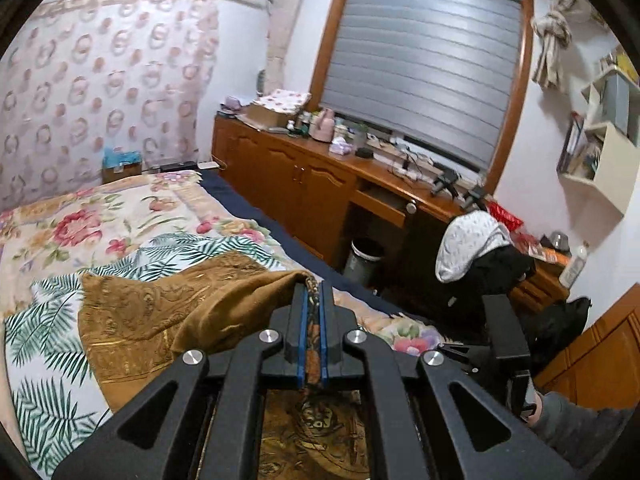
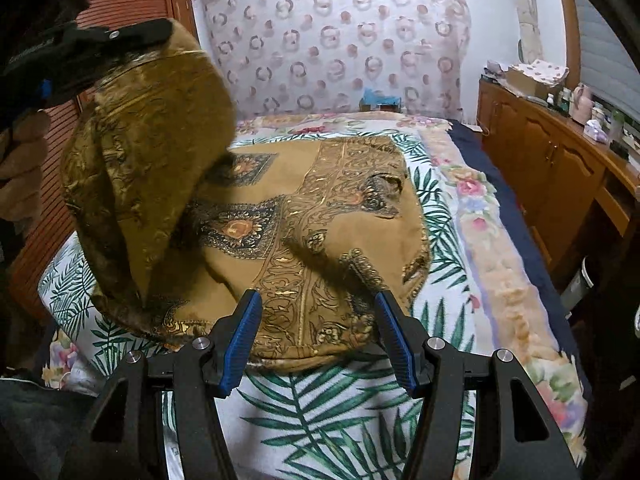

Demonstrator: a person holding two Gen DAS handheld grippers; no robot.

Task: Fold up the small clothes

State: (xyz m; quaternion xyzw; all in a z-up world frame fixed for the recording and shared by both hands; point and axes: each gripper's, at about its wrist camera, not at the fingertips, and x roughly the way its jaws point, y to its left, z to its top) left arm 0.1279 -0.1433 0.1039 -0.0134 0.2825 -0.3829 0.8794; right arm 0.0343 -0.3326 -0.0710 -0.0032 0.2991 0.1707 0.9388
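the brown cloth point(image 2: 320, 216) lies on the bed cover point(image 2: 360, 412) with green leaves, and one side of it is lifted up in the air. the left gripper point(image 1: 314, 292) is squeezed tight on the cloth's edge and holds that side high. the right gripper point(image 2: 316, 336) has its jaws wide apart, right over the near edge, and holds nothing. the cloth looks soft, thin and light, so it flops and bends. it may slip a bit. a good place to grab is the near edge or a corner.
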